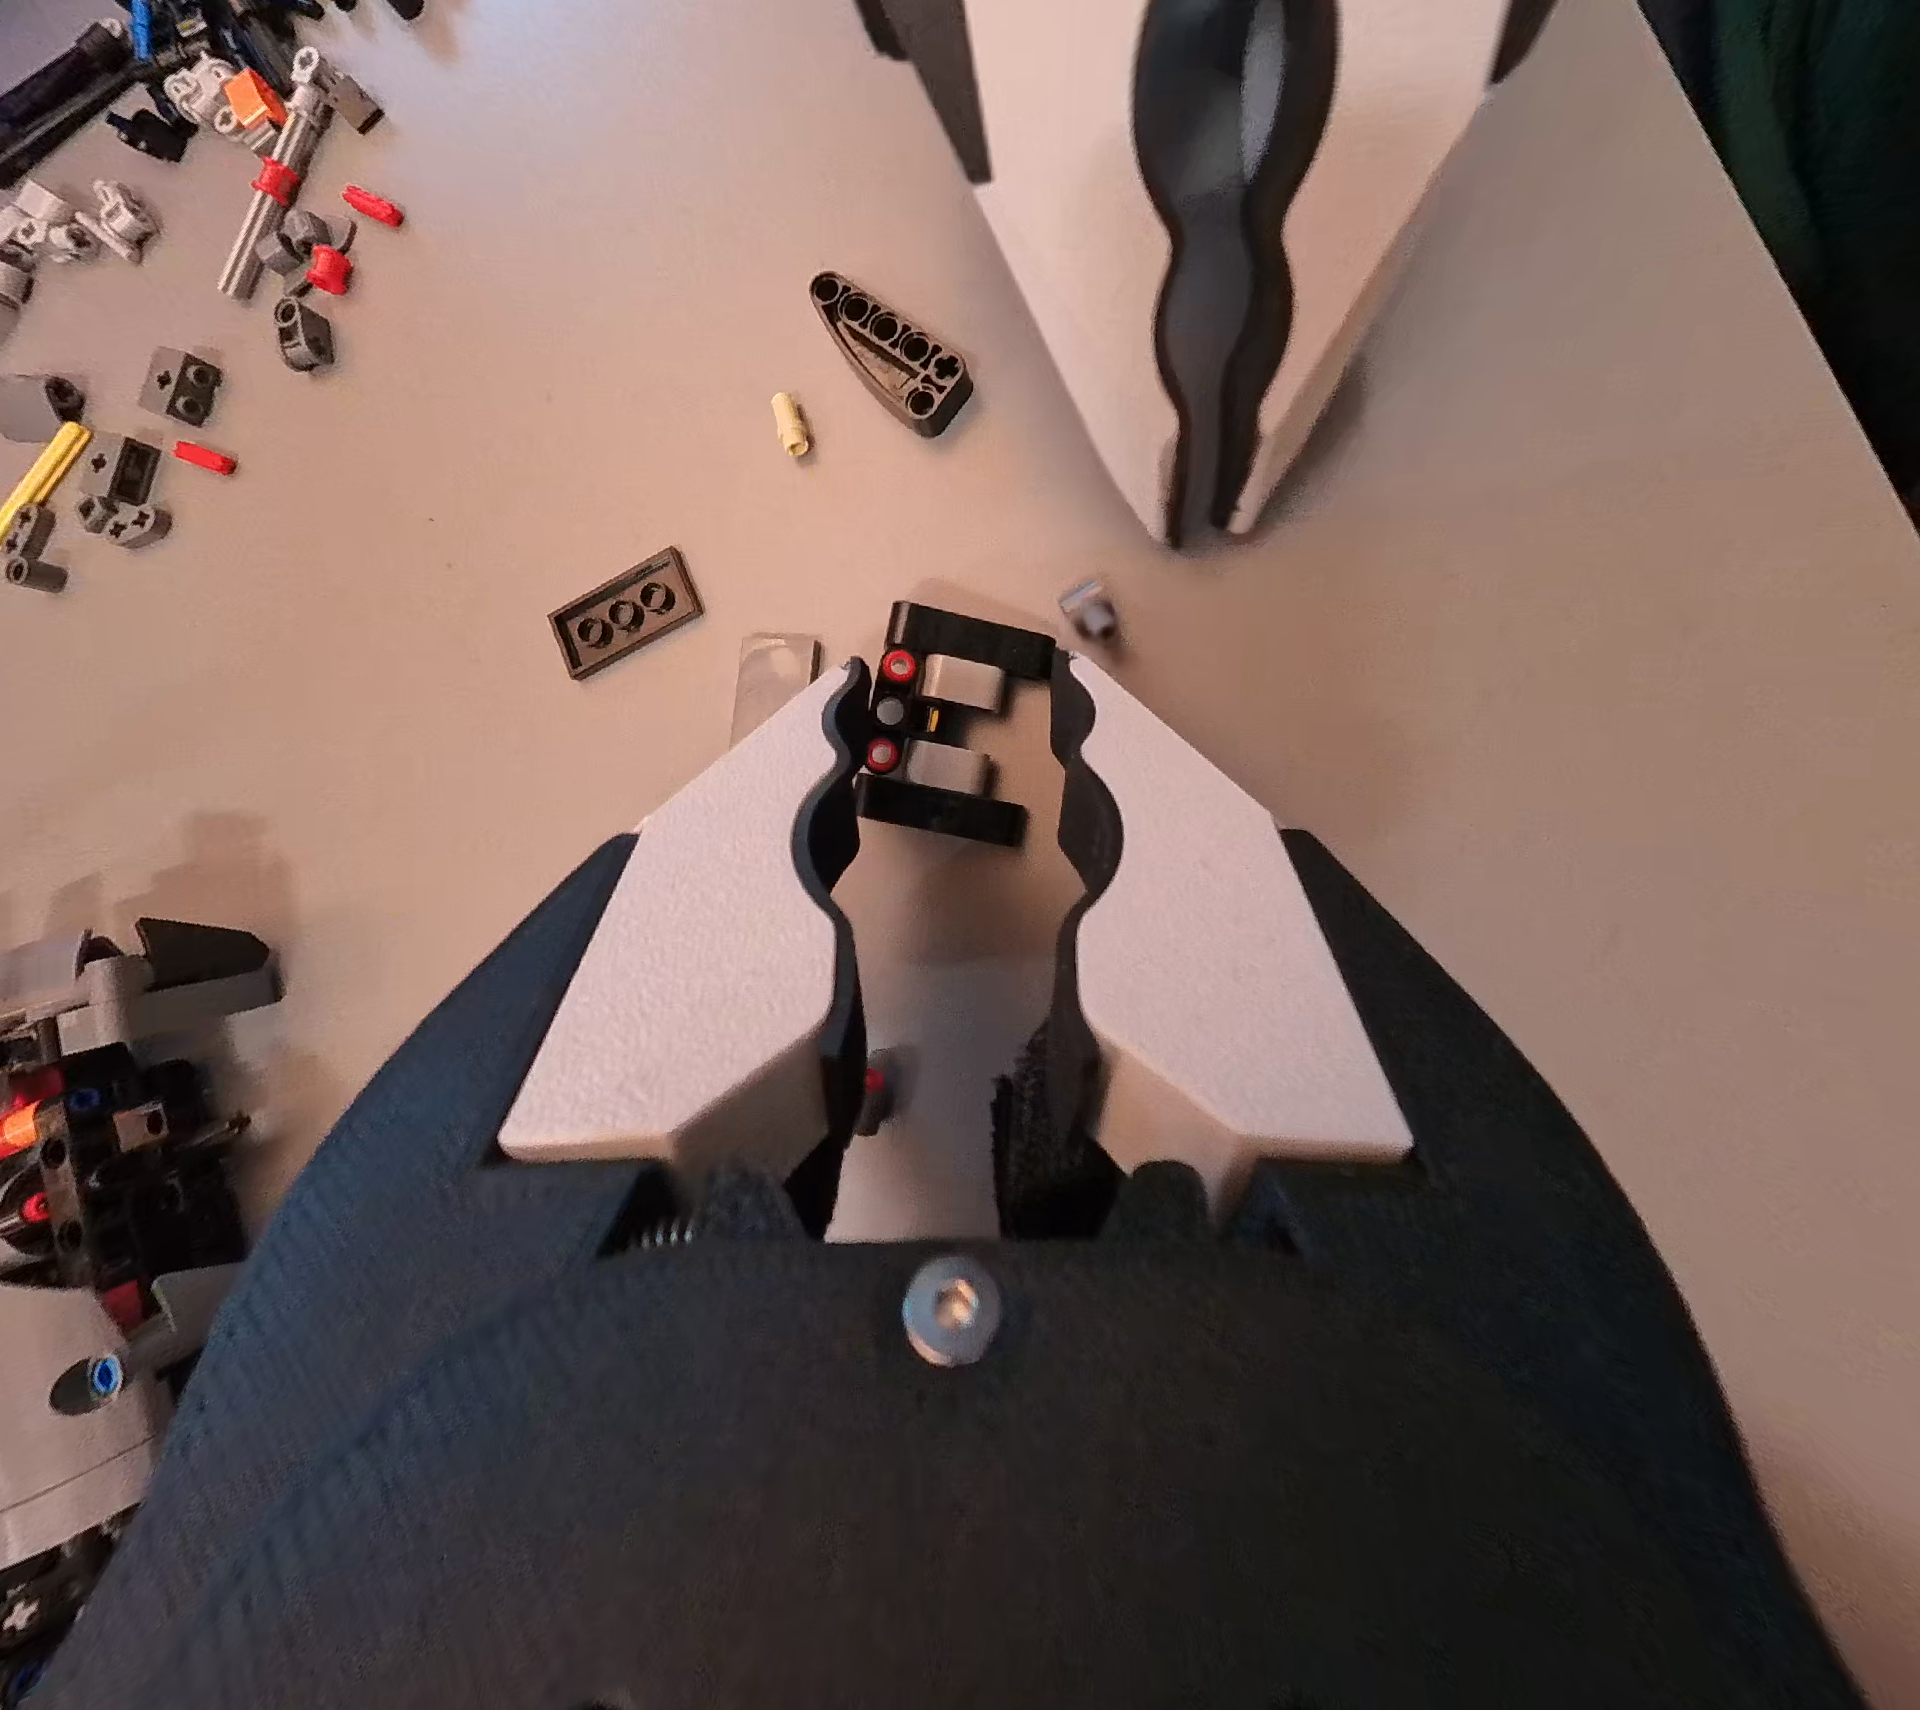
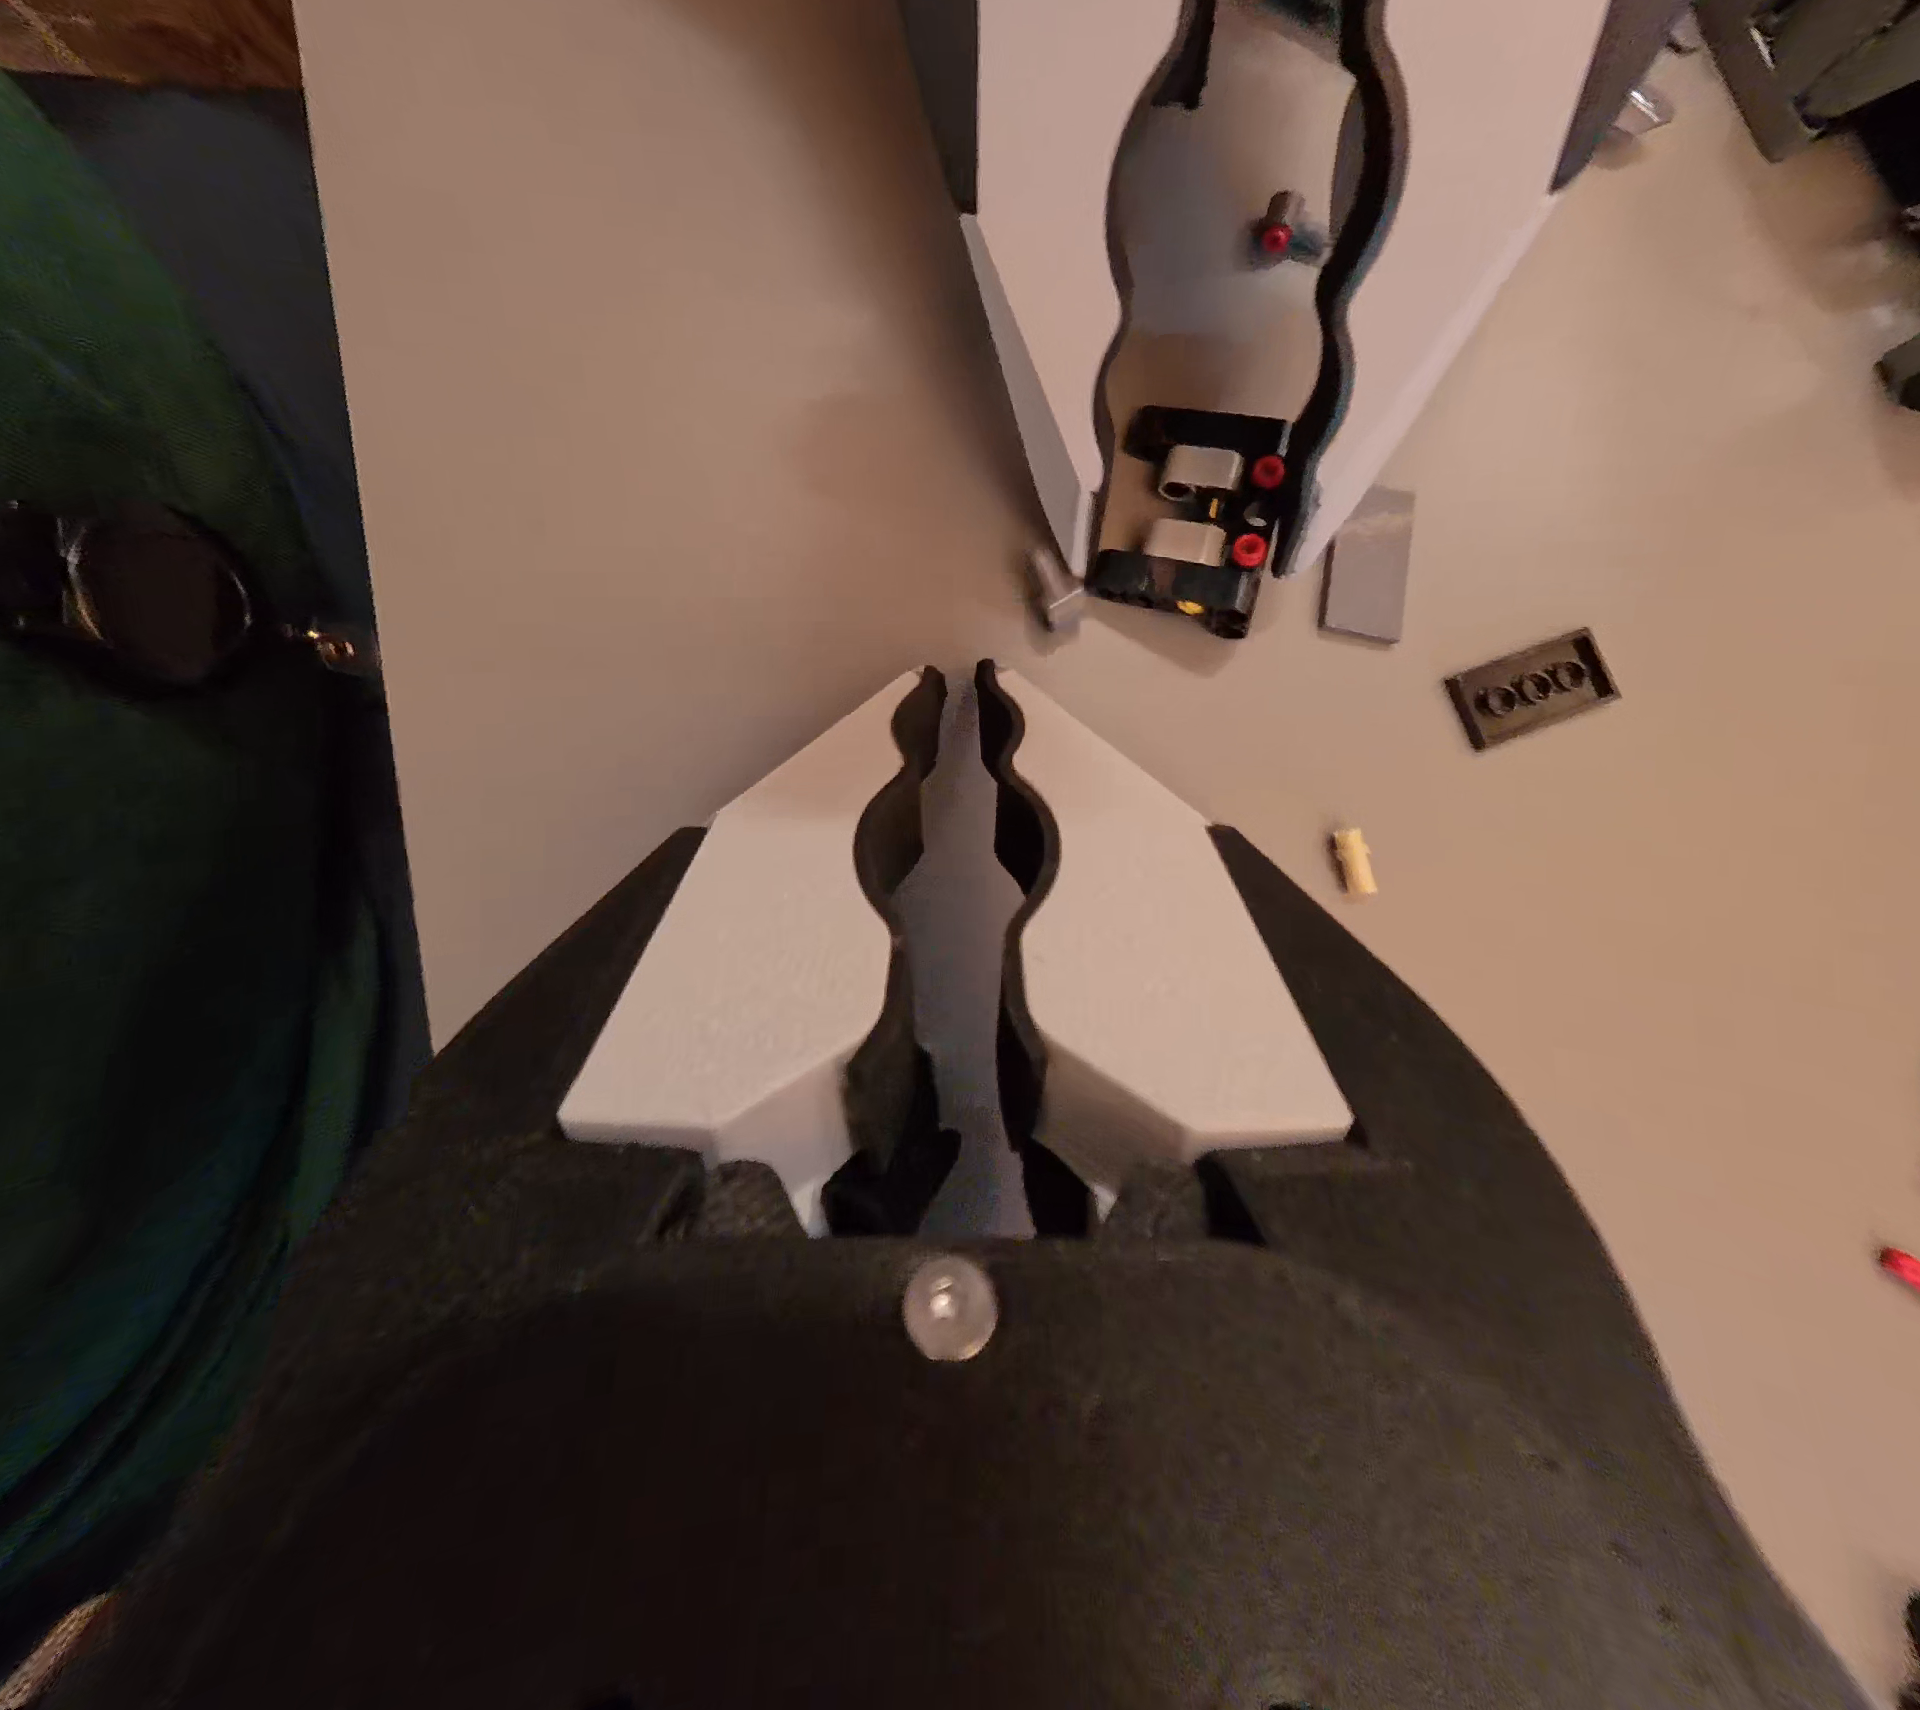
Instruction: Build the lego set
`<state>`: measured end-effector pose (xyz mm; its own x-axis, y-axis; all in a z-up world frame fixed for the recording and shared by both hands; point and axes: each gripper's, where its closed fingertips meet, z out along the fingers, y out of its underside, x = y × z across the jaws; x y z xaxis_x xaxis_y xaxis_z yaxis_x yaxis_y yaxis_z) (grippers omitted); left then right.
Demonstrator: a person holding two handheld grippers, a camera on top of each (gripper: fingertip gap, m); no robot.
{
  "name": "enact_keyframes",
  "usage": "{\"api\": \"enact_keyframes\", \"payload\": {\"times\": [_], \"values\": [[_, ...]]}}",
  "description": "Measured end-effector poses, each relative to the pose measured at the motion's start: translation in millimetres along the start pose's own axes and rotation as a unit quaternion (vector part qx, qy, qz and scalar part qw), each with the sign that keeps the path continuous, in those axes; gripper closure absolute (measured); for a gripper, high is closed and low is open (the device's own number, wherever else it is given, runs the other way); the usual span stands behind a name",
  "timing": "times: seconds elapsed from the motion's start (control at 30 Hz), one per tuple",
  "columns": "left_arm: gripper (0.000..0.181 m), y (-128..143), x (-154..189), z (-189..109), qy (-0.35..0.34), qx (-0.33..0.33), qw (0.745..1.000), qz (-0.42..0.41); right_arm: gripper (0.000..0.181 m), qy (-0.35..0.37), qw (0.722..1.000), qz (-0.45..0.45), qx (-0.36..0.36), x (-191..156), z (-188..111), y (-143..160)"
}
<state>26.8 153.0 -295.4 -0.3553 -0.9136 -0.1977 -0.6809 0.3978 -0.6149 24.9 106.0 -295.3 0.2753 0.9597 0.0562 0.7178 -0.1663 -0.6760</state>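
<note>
Straddling the sub-assy (image 1: 951, 730) on the table (image 1: 1455, 829), the left gripper (image 1: 956, 673) has jaws apart w/ one finger touching it, not yet clamped; the right gripper (image 2: 961, 673) hovers nearby, nearly closed and empty. Next: squeeze the left squarely, avoiding the small grey piece (image 1: 1089, 611) and flat tile (image 2: 1369, 564) just beside; the black plate (image 1: 625, 611), tan pin (image 1: 792, 424) and parts pile (image 1: 187, 154) lie clear.

Each gripper: black textured printed body, white wedge-shaped fingers (image 1: 717, 912) with wavy black inner pads (image 2: 1013, 829), one silver screw (image 1: 952, 1309) (centred); green sleeve (image 2: 156, 517)
</note>
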Motion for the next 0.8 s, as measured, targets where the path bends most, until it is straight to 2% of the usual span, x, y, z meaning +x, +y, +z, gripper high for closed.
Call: {"api": "enact_keyframes", "payload": {"times": [0.1, 0.27, 0.5, 0.8], "values": [[0.148, 1, 0, -1, 0.001, -0.002, 1.0, 0.0, 0.176, -0.009, 1.0, 0.002, 0.023, -5, -1, -10], [0.148, 3, 1, -2, 0.002, -0.007, 1.0, 0.0, 0.172, 0.013, 0.999, 0.02, 0.021, 9, -7, -7], [0.149, 8, 0, -6, 0.005, -0.019, 1.0, 0.003, 0.163, 0.027, 1.0, -0.001, 0.015, 22, 3, -12], [0.149, 9, 0, -7, 0.009, -0.017, 1.0, -0.004, 0.175, -0.02, 1.0, -0.007, 0.007, 20, 13, -12]]}}
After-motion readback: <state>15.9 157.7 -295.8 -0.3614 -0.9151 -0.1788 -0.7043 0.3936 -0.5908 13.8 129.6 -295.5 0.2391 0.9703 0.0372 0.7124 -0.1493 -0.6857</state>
